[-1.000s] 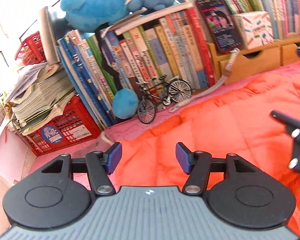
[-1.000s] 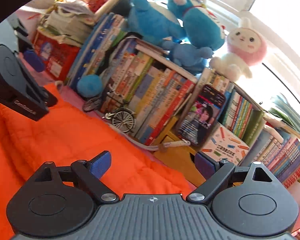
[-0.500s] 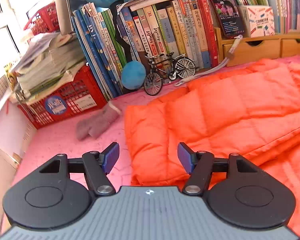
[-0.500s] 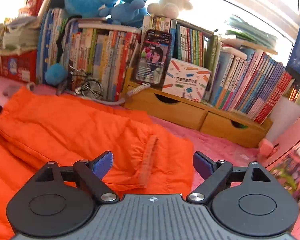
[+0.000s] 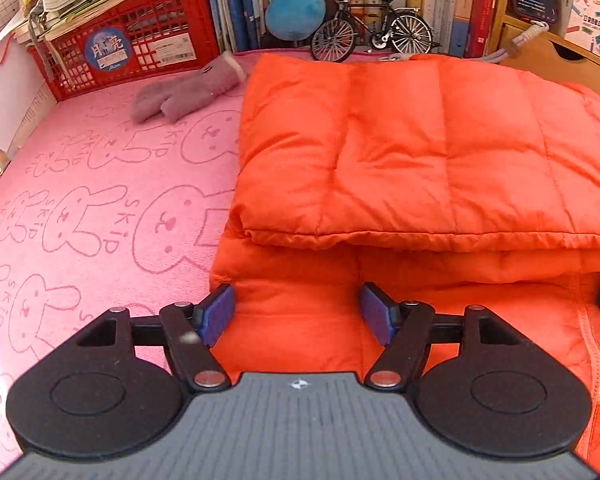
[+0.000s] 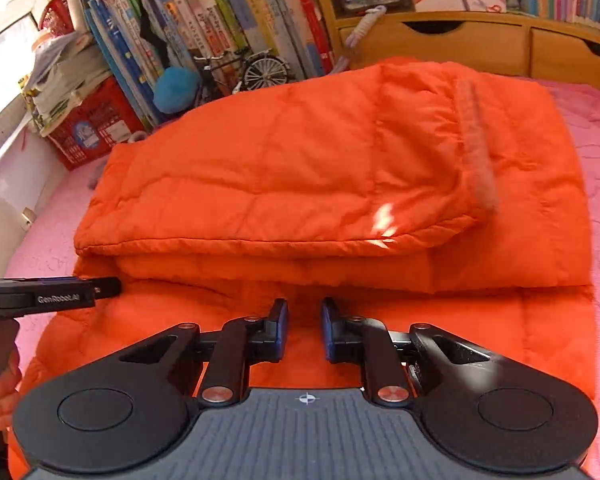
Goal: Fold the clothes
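Observation:
An orange down jacket [image 5: 420, 140] lies on the pink bunny-print mat [image 5: 100, 200], its upper part folded over the lower one. A sleeve with a grey cuff [image 6: 476, 152] rests on top. My left gripper [image 5: 296, 314] hovers over the jacket's near left corner, jaws opening, with only the flat fabric below them. My right gripper [image 6: 303, 320] points down at the lower layer just before the fold, pads nearly together, no cloth visibly pinched. The left gripper [image 6: 108, 286] shows side-on at the left of the right wrist view, held by a hand [image 6: 0, 392].
A grey mitten [image 5: 184, 92] lies on the mat left of the jacket. Behind stand a red crate [image 5: 132, 40], a row of books [image 6: 220, 20], a model bicycle [image 5: 372, 28] and wooden drawers [image 6: 480, 44]. Bare mat shows left and right of the jacket.
Both views tipped down from the bookshelf onto the jacket and rolled level. The right jaws went from wide apart to nearly together. The left jaws spread wider.

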`<action>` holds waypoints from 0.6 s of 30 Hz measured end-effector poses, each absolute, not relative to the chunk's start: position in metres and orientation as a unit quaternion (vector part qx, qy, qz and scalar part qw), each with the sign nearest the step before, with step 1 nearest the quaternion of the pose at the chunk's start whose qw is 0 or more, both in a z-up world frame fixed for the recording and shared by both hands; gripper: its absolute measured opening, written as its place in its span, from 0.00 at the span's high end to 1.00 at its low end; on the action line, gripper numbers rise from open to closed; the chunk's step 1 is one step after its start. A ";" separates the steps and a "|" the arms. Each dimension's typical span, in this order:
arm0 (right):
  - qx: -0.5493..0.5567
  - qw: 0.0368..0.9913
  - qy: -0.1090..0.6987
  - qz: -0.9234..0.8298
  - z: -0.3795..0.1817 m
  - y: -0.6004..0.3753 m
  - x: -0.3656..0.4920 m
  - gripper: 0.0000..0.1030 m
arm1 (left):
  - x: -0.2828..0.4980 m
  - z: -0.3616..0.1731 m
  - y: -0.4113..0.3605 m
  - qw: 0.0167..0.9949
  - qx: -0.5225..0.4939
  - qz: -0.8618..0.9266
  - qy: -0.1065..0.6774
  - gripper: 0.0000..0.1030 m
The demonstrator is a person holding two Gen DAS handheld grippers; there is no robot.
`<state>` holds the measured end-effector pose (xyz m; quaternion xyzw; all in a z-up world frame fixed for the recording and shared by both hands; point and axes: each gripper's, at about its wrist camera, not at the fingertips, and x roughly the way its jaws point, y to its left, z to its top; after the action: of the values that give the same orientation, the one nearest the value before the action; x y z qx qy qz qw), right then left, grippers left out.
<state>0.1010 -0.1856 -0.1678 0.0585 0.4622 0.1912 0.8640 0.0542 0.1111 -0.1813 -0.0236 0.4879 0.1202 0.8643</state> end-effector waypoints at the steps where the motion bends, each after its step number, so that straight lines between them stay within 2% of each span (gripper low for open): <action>1: 0.055 0.870 0.458 0.174 -0.166 -0.207 0.101 0.88 | 0.052 -0.181 0.115 0.864 -0.028 0.123 0.487 0.26; 3: 0.056 0.877 0.460 0.126 -0.178 -0.249 0.088 1.00 | 0.049 -0.180 0.119 0.864 -0.034 0.128 0.486 0.24; 6: 0.034 0.881 0.465 0.077 -0.183 -0.283 0.070 0.99 | 0.046 -0.175 0.119 0.855 -0.015 0.163 0.491 0.26; 7: 0.018 0.882 0.467 0.059 -0.181 -0.290 0.065 0.95 | 0.042 -0.171 0.119 0.854 -0.019 0.166 0.493 0.27; 8: 0.002 0.882 0.470 0.041 -0.179 -0.297 0.061 0.82 | 0.038 -0.167 0.120 0.852 -0.023 0.169 0.495 0.30; 10: 0.030 0.879 0.471 0.065 -0.174 -0.307 0.042 0.80 | 0.025 -0.159 0.123 0.851 -0.036 0.170 0.496 0.30; 13: 0.070 0.869 0.481 0.093 -0.167 -0.318 0.013 0.64 | 0.001 -0.153 0.124 0.840 -0.035 0.176 0.512 0.30; 16: 0.080 0.856 0.499 0.108 -0.164 -0.319 -0.018 0.60 | -0.019 -0.151 0.122 0.825 -0.015 0.180 0.536 0.30; 18: 0.071 0.852 0.507 0.110 -0.163 -0.315 -0.040 0.52 | -0.028 -0.150 0.120 0.815 -0.007 0.174 0.552 0.30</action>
<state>-0.0397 -0.3149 -0.1626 0.0713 0.5067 0.1099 0.8521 -0.0283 0.1203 -0.1501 -0.0070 0.5524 0.1736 0.8153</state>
